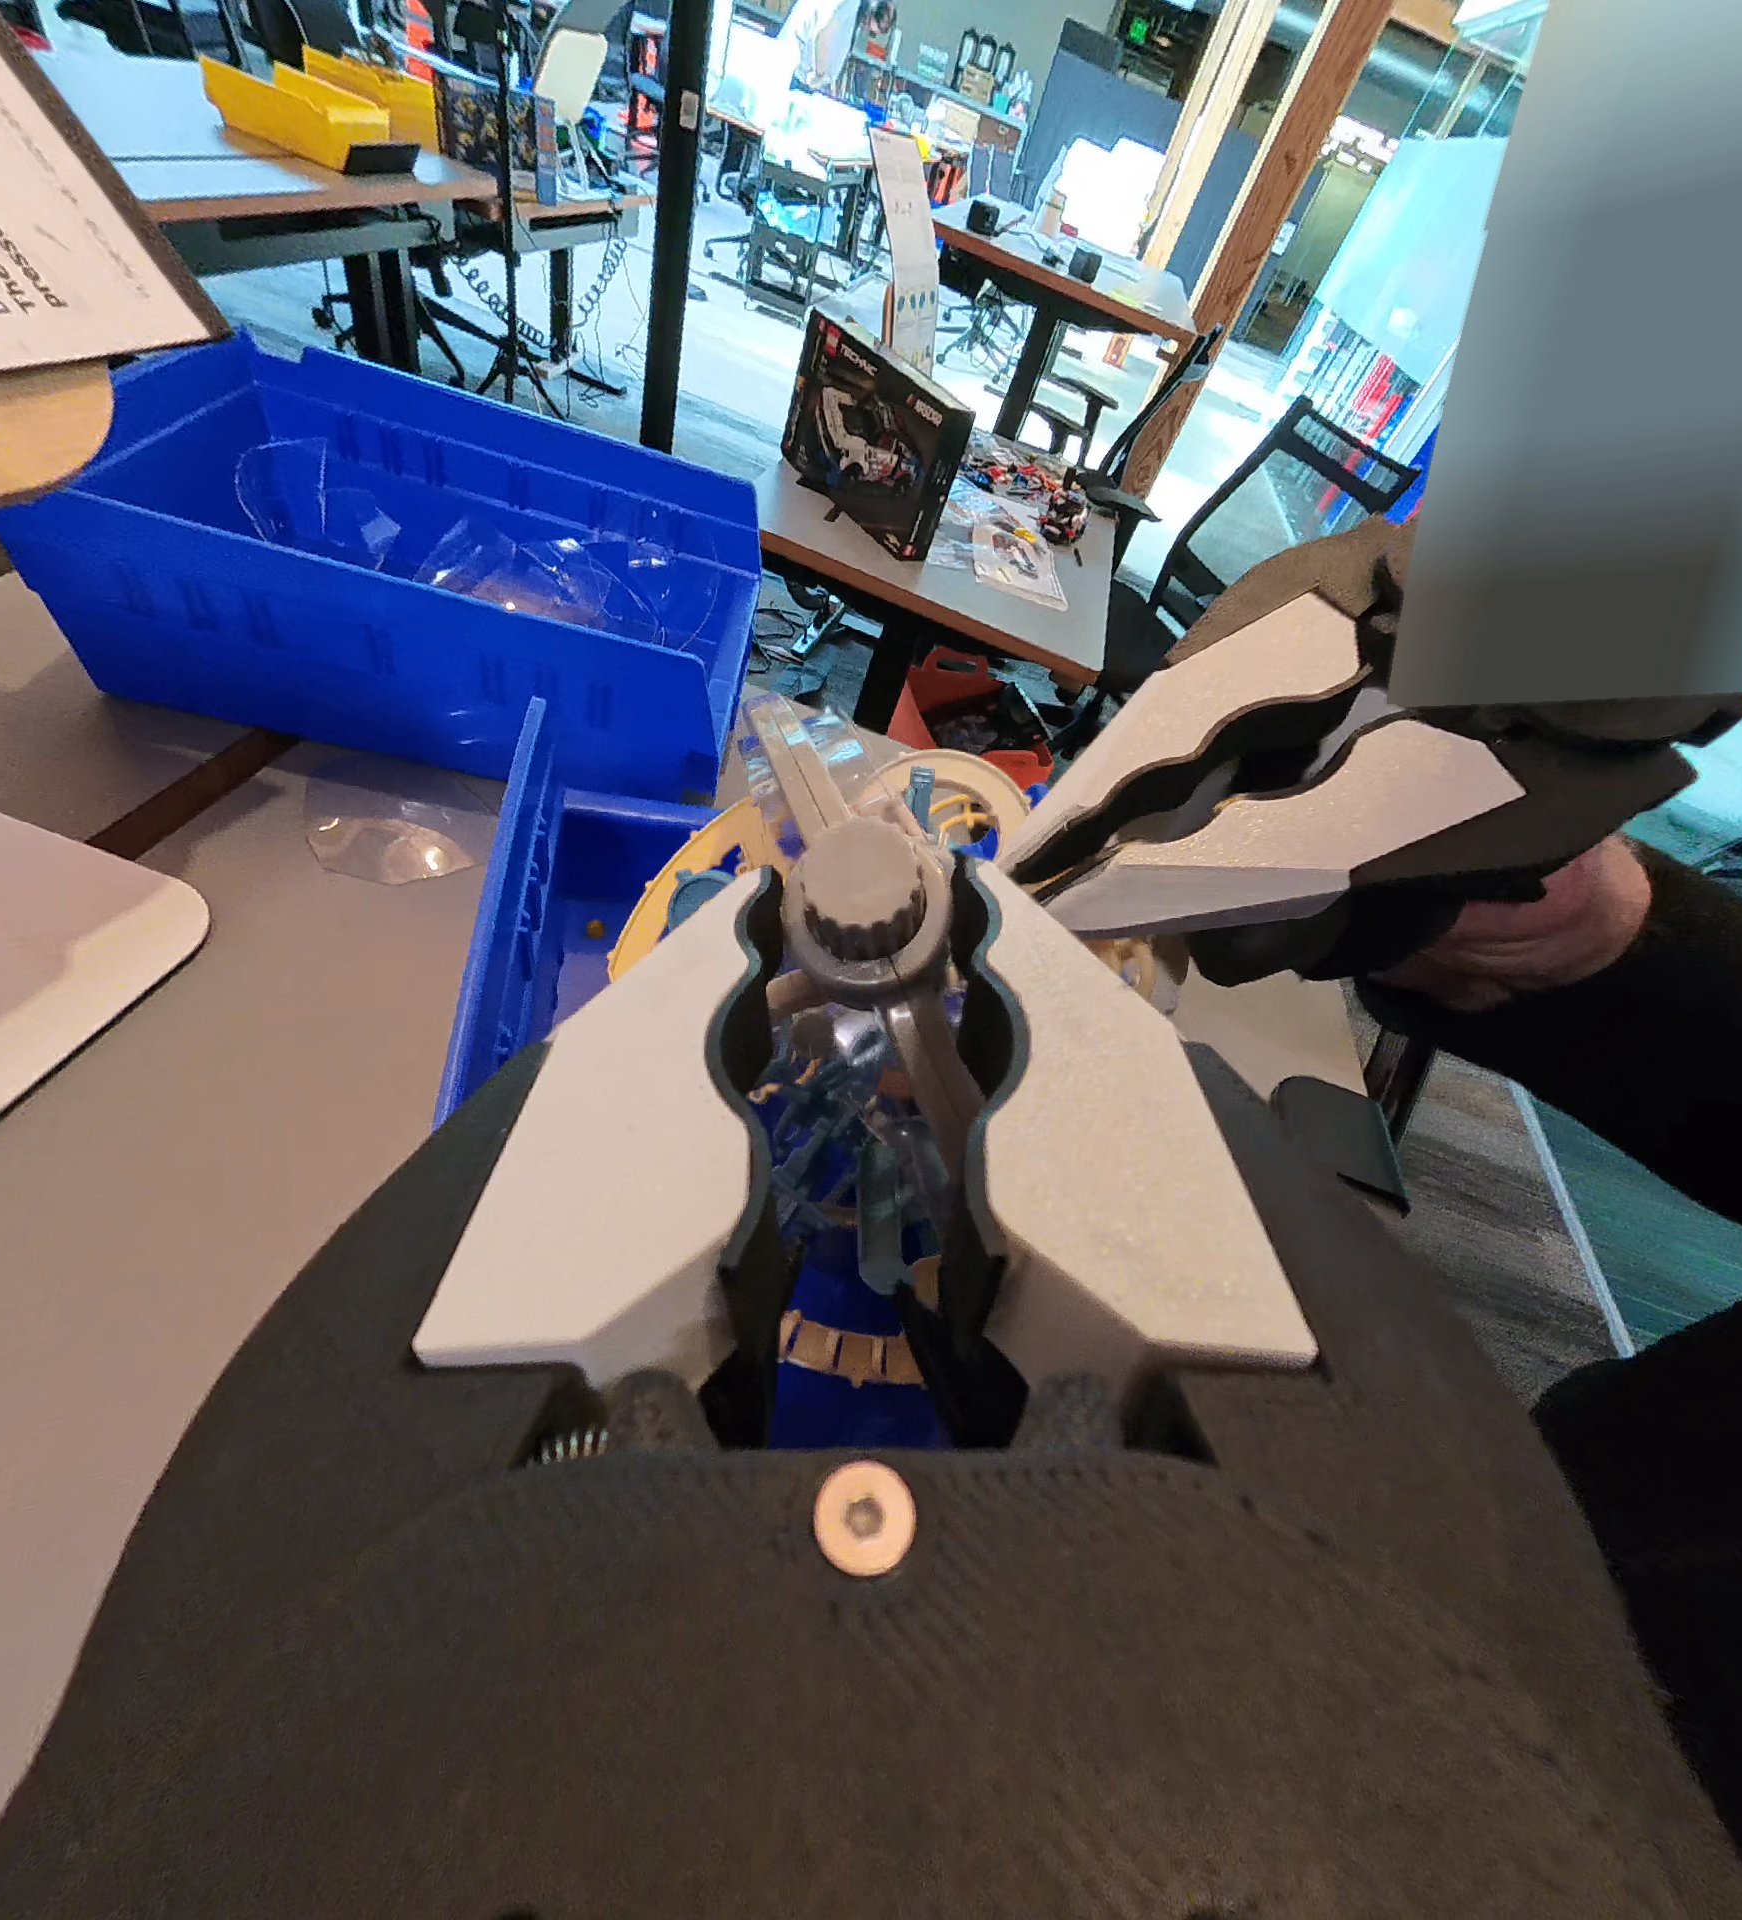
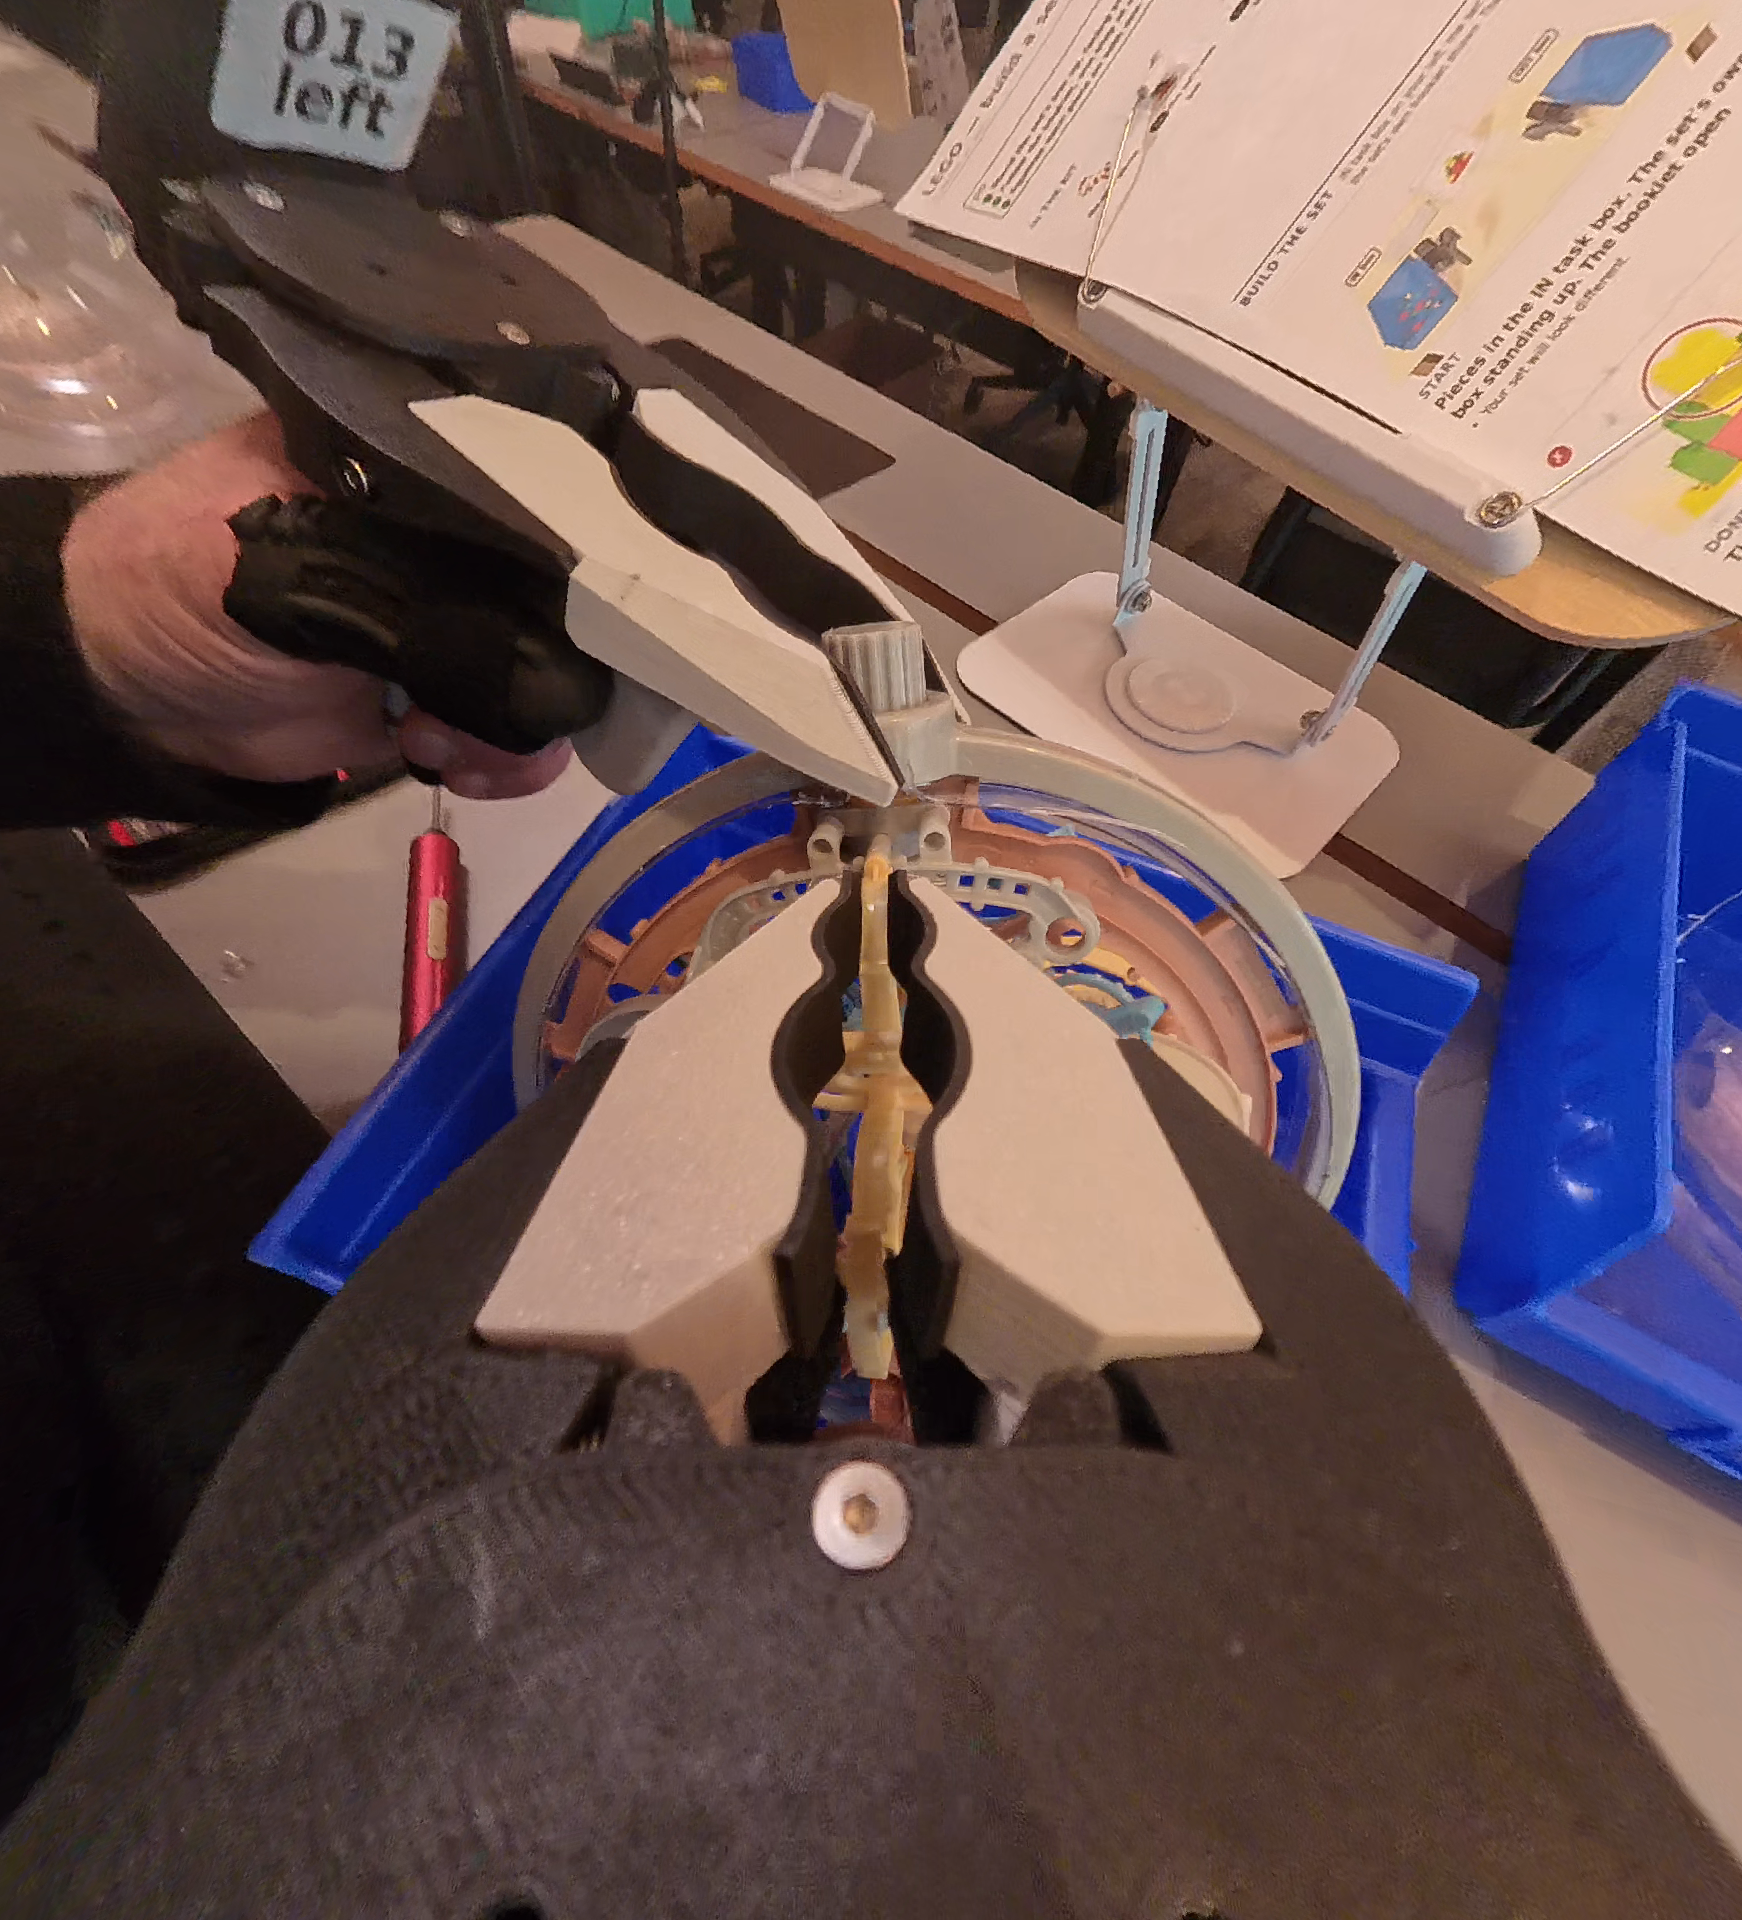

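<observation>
A globe-like model with a grey arc ring (image 2: 1262,883), a brown inner ring and a clear dome sits in a blue bin (image 2: 410,1091). My left gripper (image 1: 865,920) is shut on the grey ribbed knob (image 1: 851,868) at the model's top; the left gripper (image 2: 888,784) and the knob (image 2: 877,660) also show in the right wrist view. My right gripper (image 2: 875,883) is shut on a thin tan piece (image 2: 872,1091), its tips just under the knob's hub. In the left wrist view the right gripper (image 1: 1038,883) reaches in from the right, held by a hand.
A second blue bin (image 1: 327,623) with clear plastic domes stands behind the model; it also shows in the right wrist view (image 2: 1573,1039). A white stand (image 2: 1210,717) carries an instruction sheet (image 2: 1418,208). A red tool (image 2: 431,914) lies left of the bin. Tables and chairs stand beyond. The grippers are tip to tip, or close to it.
</observation>
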The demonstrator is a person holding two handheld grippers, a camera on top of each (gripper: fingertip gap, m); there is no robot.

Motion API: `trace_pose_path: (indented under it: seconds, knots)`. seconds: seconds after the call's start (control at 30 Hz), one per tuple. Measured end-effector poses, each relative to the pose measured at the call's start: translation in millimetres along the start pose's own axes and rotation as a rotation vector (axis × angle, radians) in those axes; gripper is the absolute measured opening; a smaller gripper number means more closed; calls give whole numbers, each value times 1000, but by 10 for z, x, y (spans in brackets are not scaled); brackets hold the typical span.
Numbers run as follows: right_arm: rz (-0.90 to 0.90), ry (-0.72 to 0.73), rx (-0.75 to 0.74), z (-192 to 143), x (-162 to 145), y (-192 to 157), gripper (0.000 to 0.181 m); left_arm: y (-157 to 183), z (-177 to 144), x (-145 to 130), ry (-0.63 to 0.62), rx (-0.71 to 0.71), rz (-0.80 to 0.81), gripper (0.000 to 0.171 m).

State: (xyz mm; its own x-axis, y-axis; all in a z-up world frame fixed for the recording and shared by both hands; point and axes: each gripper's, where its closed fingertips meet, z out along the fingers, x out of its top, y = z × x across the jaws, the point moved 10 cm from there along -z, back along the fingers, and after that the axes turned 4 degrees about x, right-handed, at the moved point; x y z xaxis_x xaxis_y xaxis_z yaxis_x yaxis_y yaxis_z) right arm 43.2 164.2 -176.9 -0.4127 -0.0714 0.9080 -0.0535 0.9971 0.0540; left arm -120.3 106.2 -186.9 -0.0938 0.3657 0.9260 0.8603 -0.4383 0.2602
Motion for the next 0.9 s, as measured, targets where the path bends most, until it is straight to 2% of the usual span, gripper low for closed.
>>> trace_pose_path:
  seconds: [0.43, 0.5, 0.53, 0.57, 0.6, 0.63, 0.73, 0.77, 0.87, 0.9]
  knots:
    - [34, 94, -25, -99, -85, -86, 2, 1, 14, -48, 77, -43, -77, 31]
    - [49, 174, -13, -243, -71, -111, 0, -274, -110, -114, 82, 121, -127, 29]
    - [31, 137, -46, -271, -116, -106, 0, -477, -229, -163, 125, 93, -257, 30]
    - [27, 99, -45, -259, -163, -109, 0, -495, -303, -137, 160, 95, -260, 30]
    - [43, 98, -19, -241, -166, -119, 0, -363, -290, -48, 110, 115, -125, 31]
    - [57, 106, 1, -220, -136, -126, 0, -261, -265, 45, 106, 122, -55, 31]
    - [13, 127, -41, -190, -21, -98, 0, -332, -243, 39, 85, 136, -78, 31]
    - [3, 97, -57, -152, -23, -72, 9, -329, -259, 31, 87, 125, -96, 31]
    - [-31, 39, -52, -41, -1, -84, 23, -240, -244, 51, 80, 125, -48, 31]
    - [-40, -6, -52, -3, -4, -90, 21, -225, -236, 54, 81, 122, -31, 31]
